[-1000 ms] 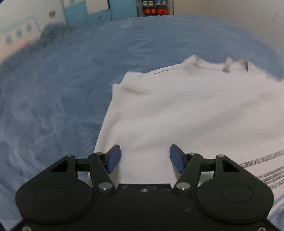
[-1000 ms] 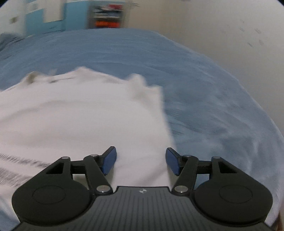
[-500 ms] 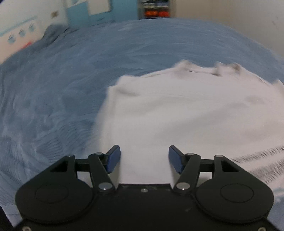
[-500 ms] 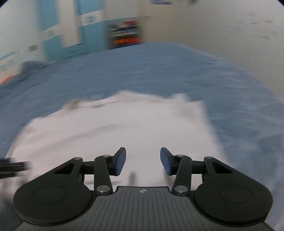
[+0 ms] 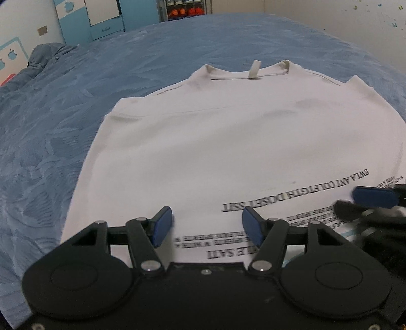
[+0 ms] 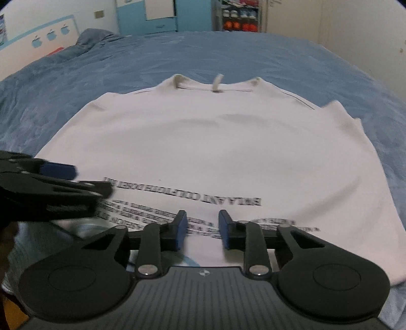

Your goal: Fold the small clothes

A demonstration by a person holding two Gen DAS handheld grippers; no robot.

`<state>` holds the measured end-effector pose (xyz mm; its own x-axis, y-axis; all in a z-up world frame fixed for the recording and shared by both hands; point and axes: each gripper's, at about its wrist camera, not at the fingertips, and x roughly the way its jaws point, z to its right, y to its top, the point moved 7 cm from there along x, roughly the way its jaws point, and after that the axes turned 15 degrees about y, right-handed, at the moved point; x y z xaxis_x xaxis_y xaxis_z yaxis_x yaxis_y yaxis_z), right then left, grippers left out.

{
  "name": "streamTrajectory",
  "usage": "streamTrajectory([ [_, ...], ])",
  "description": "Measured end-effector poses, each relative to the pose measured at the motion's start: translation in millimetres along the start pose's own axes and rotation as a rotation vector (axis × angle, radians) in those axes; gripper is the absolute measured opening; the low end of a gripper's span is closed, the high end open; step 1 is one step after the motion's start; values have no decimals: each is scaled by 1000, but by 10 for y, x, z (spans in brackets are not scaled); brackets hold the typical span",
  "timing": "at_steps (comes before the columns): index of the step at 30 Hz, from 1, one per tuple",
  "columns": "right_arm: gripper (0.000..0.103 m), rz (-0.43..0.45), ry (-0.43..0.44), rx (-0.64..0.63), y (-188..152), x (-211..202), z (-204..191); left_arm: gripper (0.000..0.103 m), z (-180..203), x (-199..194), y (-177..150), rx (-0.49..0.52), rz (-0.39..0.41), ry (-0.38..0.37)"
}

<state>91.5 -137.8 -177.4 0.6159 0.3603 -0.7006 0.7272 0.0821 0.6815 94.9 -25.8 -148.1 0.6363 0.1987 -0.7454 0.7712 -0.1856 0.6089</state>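
A white T-shirt [image 5: 228, 142] lies flat on the blue bedcover [image 5: 76, 106], sleeves tucked in, collar and neck tag [image 5: 253, 71] at the far end, black print at the near end. My left gripper [image 5: 206, 224] hovers open over the shirt's near left part, nothing between its fingers. The right gripper [image 6: 203, 227] hangs over the printed lines of the T-shirt [image 6: 215, 152], its jaws narrowed but still apart, holding nothing. Each gripper shows blurred in the other's view: the right gripper [image 5: 373, 200] at the right edge, the left gripper [image 6: 58, 172] at the left edge.
The bedcover [image 6: 253, 55] spreads wide around the shirt. A bunched blue blanket [image 5: 45, 58] lies at the far left. Beyond the bed stand blue cabinets [image 5: 101, 17] and a shelf of shoes [image 6: 238, 17]. A plain wall [image 5: 342, 22] runs along the right.
Both grippers have drawn back and toward the shirt's middle, so the whole shirt and its print now show. The right jaws have narrowed; the left jaws stay wide.
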Motion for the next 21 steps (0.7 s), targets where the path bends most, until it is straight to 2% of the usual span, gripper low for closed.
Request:
streamTrajectory([
  [3, 22, 2, -24, 21, 11, -47, 151, 65, -164, 74, 12, -17, -9, 57],
  [6, 20, 17, -56, 68, 3, -133, 310, 65, -357, 130, 1, -45, -25, 74],
  [9, 21, 24, -183, 92, -40, -264, 534, 66, -558, 154, -36, -63, -32, 100],
  [11, 21, 35, -257, 127, -57, -365, 722, 67, -663, 168, -64, -100, -47, 63],
  [14, 22, 48, -352, 172, -53, -482, 940, 67, -821, 200, -74, -128, -67, 125],
  [16, 35, 53, -412, 217, -75, -546, 1080, 67, -908, 206, -92, -133, -67, 132],
  [17, 38, 57, -441, 228, -82, -576, 1141, 67, -943, 199, -109, -140, -70, 137],
  [19, 38, 60, -466, 254, -109, -647, 1233, 67, -994, 196, -125, -146, -73, 145],
  [21, 38, 75, -445, 295, -114, -686, 1288, 67, -1026, 191, -146, -150, -75, 153],
])
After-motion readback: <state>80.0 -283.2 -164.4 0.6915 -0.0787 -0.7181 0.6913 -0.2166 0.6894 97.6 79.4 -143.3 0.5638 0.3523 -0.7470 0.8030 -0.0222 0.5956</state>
